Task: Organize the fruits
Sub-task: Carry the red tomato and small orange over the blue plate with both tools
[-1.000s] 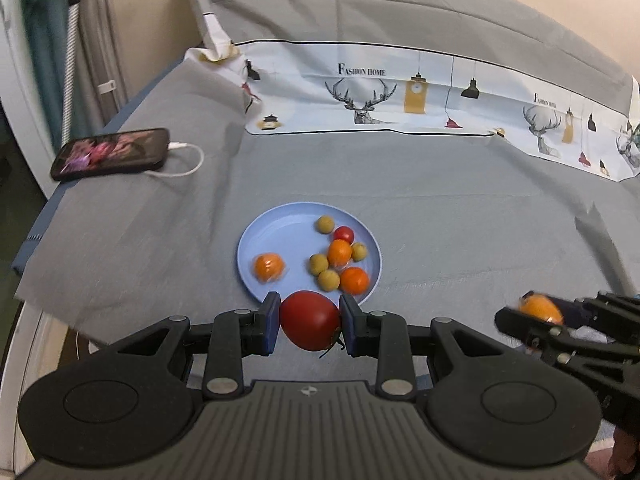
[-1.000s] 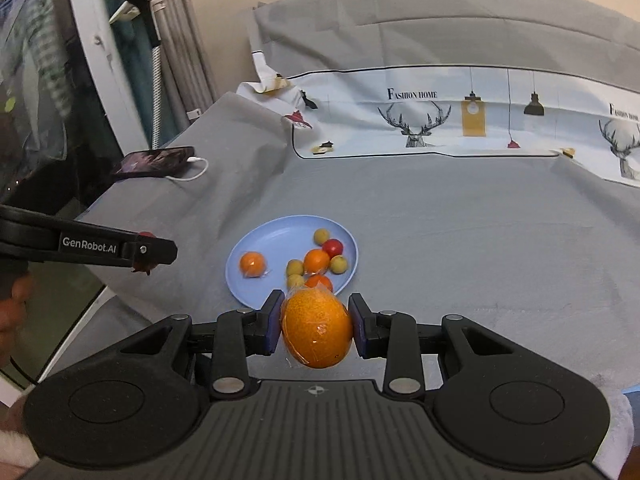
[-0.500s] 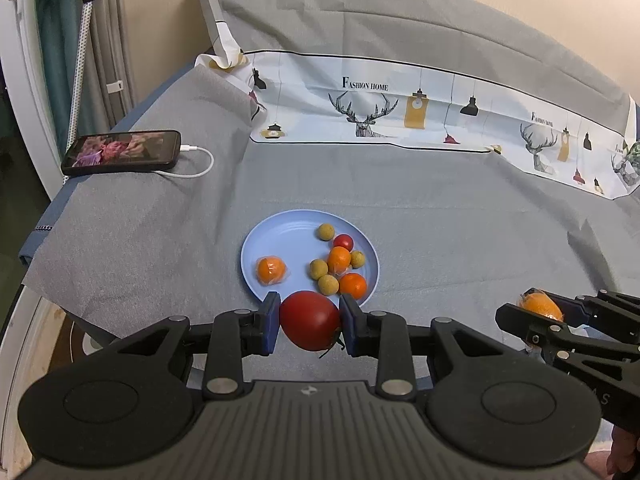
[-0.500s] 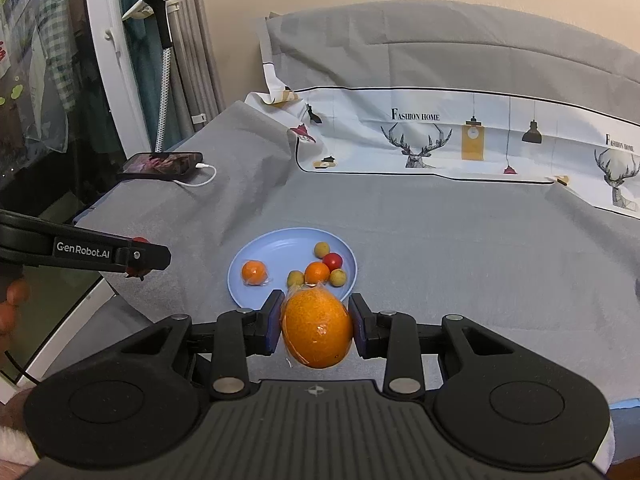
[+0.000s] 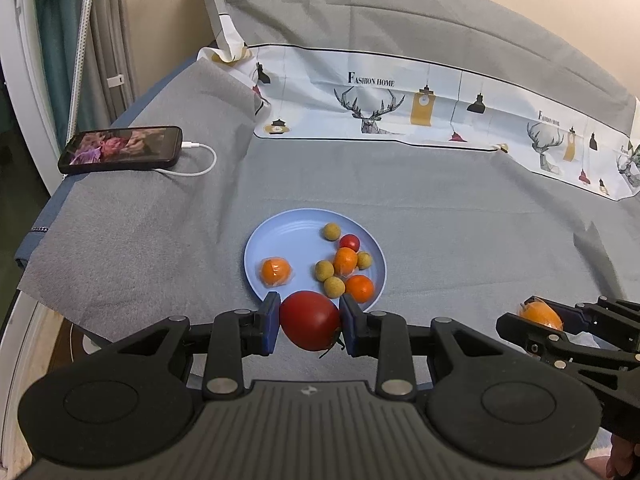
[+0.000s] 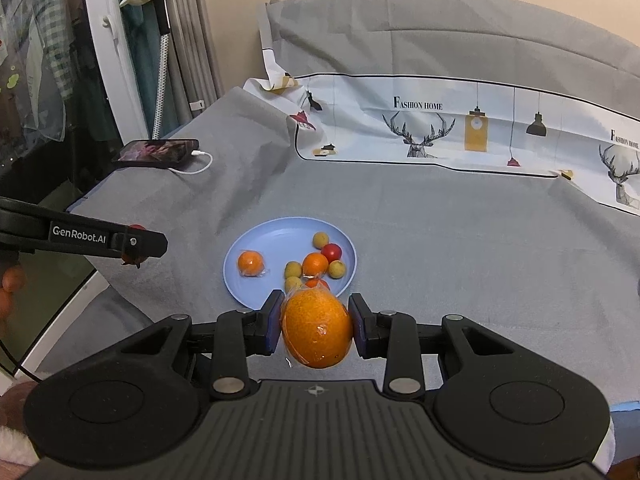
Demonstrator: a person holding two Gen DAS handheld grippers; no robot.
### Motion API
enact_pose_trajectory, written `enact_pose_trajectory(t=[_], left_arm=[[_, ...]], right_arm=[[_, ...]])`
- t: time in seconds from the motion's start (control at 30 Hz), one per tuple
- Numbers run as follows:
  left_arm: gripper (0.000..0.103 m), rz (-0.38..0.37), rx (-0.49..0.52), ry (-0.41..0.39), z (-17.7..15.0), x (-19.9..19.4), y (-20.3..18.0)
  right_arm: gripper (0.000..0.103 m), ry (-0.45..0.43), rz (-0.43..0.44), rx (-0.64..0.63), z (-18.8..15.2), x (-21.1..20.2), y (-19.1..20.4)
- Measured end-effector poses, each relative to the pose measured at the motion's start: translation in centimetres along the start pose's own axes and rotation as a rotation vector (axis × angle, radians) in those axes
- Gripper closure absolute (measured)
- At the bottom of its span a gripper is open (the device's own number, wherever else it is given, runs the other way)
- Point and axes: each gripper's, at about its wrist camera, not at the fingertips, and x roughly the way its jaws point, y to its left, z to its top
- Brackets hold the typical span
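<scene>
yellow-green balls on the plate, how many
4, all on the blue plate: one at the far rim, one right of the middle orange, two toward the near side. More could hide behind the tomato.

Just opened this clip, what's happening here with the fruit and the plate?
A person is sorting fruit with handheld tongs, one in each hand. The left tongs are shut on a large red tomato, and the right tongs are shut on a plastic-wrapped orange. Both are held above the near edge of a blue plate on the grey cloth. The plate already holds three small oranges, four yellow-green round fruits and a cherry tomato. Neither held fruit has been set down yet.
</scene>
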Motion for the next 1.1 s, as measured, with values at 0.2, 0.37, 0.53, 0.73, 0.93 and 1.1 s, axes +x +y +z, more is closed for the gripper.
enact_pose_trajectory(t=[0.2, 0.37, 0.53, 0.73, 0.93, 1.1], left_arm=[[0.068, 0.003, -0.002, 0.009, 0.9, 1.3, 0.4], [0.068, 0.007, -0.002, 0.020, 1.8, 2.6, 0.4], [0.068, 0.018, 0.012, 0.029, 2.7, 4.1, 0.3], [0.068, 0.022, 0.025, 0.046, 3.9, 6.2, 0.4], [0.068, 0.026, 0.025, 0.070, 5.2, 8.8, 0.7], [0.068, 0.036, 0.033, 0.082, 6.3, 11.0, 0.9]], right_arm=[[0.067, 0.022, -0.001, -0.002, 0.4, 1.4, -0.2], [0.067, 0.038, 0.002, -0.002, 0.9, 2.7, -0.4], [0.067, 0.062, 0.014, 0.001, 1.4, 4.6, -0.5], [0.067, 0.084, 0.027, 0.011, 2.4, 7.1, -0.6], [0.067, 0.106, 0.040, 0.011, 3.3, 9.9, -0.9], [0.067, 0.128, 0.048, -0.003, 3.8, 12.2, -1.0]])
